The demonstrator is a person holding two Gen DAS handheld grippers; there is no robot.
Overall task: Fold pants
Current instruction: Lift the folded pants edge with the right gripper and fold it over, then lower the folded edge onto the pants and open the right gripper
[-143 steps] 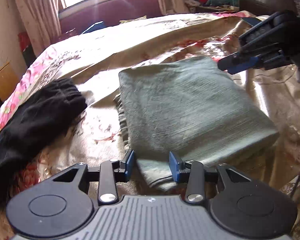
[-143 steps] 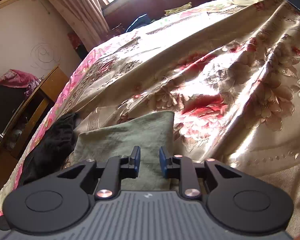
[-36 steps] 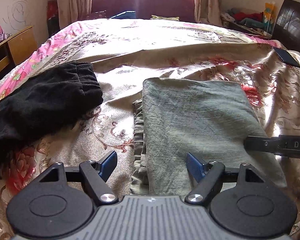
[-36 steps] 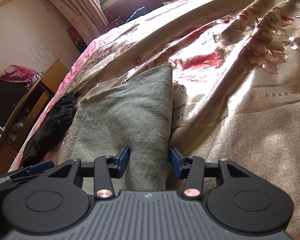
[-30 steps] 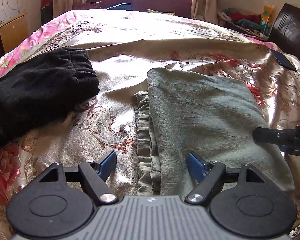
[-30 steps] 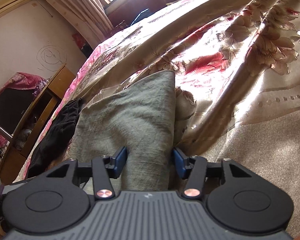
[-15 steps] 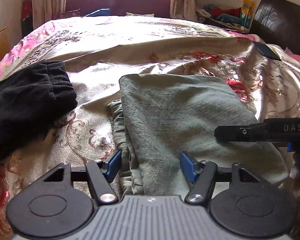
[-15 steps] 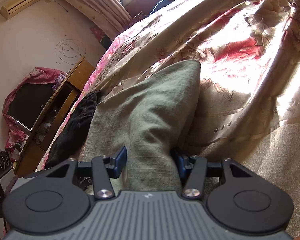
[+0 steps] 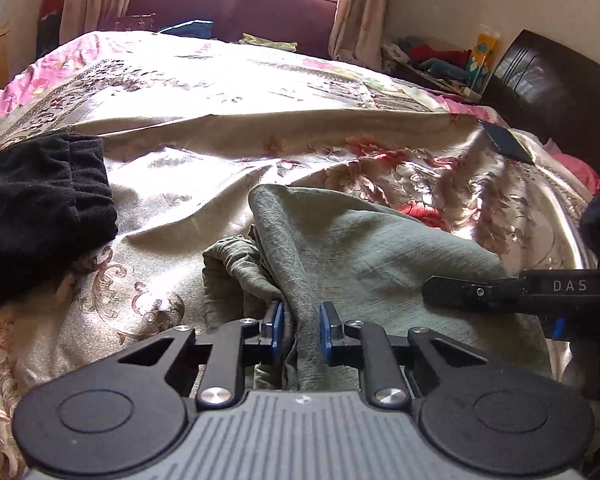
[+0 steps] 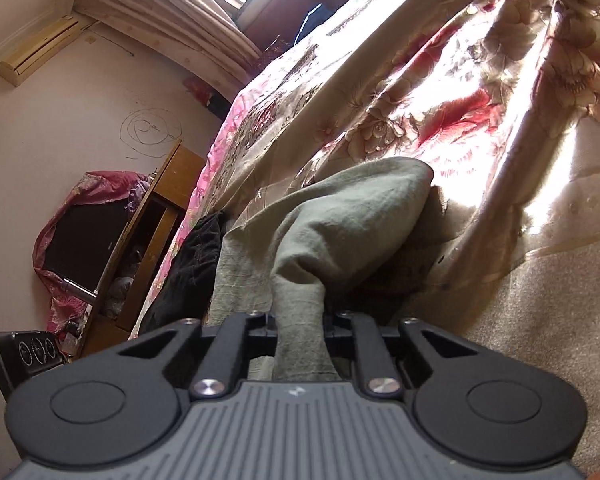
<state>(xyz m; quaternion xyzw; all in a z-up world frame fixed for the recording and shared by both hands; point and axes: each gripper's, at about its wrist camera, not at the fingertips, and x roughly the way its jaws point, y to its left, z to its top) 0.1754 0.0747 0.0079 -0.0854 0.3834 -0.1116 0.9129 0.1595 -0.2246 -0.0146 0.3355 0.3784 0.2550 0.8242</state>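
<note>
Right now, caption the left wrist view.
Left gripper shut on green pants on floral bedspread.

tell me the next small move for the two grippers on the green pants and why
Probably lift both near corners together and carry them toward the far edge. The left gripper and right gripper have just closed on the near edge of the green pants, fabric bunched between the pads, and the cloth already rises off the bedspread.
</note>
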